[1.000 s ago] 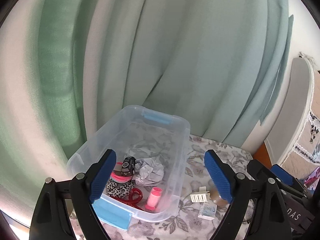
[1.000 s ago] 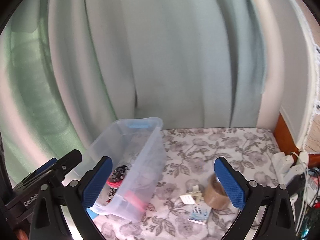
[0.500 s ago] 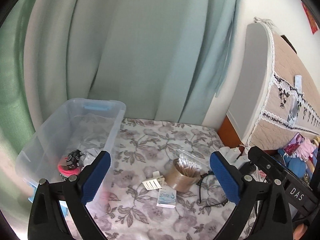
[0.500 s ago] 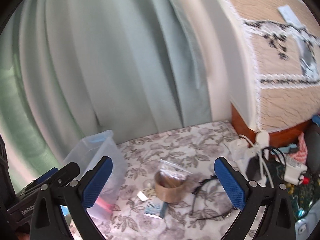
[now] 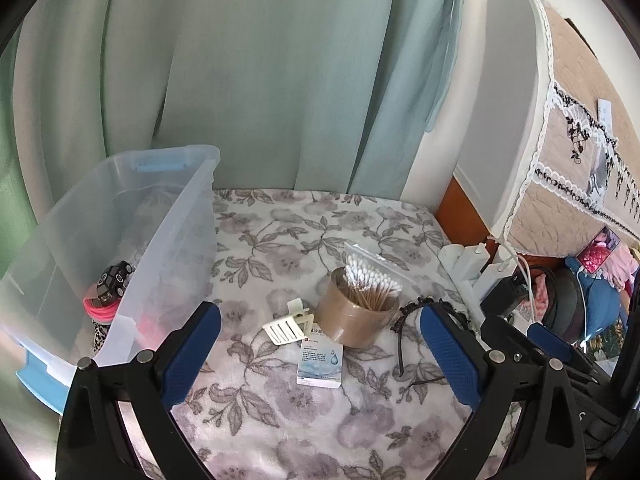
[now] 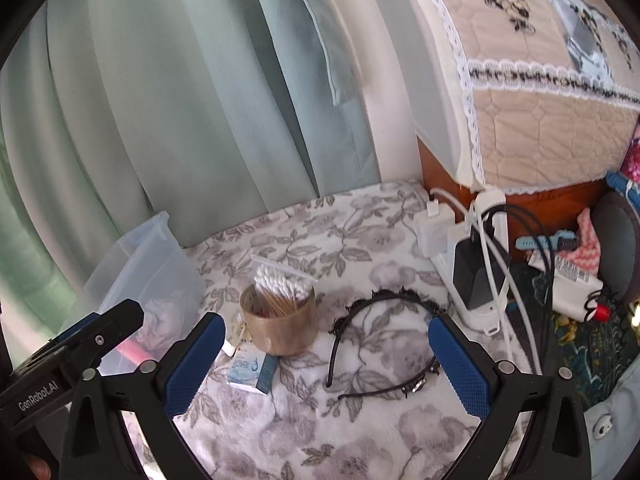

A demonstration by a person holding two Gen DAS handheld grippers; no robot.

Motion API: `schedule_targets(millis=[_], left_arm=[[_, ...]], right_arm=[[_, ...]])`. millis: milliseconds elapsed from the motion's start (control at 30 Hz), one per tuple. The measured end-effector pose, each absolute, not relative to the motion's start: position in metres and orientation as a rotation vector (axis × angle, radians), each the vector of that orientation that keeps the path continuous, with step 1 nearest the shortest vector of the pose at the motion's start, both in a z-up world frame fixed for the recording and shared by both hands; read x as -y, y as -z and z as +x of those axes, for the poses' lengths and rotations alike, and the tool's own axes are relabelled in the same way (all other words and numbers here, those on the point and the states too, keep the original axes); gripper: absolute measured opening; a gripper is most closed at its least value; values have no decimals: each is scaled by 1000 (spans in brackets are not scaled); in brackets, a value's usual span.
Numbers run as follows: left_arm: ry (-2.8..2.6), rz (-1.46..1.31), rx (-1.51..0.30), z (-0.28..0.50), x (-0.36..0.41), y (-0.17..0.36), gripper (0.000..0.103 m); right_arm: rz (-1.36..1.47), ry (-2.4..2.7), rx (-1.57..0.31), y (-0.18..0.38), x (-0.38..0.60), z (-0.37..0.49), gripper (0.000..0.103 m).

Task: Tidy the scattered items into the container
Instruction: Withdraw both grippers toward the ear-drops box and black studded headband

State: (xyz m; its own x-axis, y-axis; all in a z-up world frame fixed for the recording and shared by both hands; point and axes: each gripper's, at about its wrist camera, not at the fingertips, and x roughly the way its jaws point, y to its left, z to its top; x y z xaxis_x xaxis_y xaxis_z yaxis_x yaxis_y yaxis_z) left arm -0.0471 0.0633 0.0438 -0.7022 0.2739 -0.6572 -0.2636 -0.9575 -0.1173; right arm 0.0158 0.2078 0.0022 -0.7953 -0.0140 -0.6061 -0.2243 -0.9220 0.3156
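Both views have swung right, off the container (image 5: 120,216).
Left gripper (image 5: 320,356), marked "GenRobot.AI", and right gripper (image 6: 326,364) are spread, empty; headband (image 6: 384,340) now ahead.

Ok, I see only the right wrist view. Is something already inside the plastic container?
Observer: Yes. The left wrist view shows a black toy car inside the container, on top of a pink item.
Operator: What is the white piece behind the tape roll?
Observer: A white slatted plastic clip, lying left of the roll.
Operator: Do the left tongs hold anything?
Observer: No, they are open and empty.
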Motion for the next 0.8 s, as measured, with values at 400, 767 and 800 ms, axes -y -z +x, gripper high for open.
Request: schedule_targets(millis=[400,767,800], left_arm=[[-2561,-1143,-30,-60,-76,2,100],[-2469,-1250,-61,-76,-87,46,100],[-2462,-1267,-69,-78,-88,50,100]], right_arm=[[-1089,-2700,-592,42,-218,7,103],[-1234,-2597,-606,81,-223,-2,103],[-1246,-2584,-607,84,-224,-3,103]])
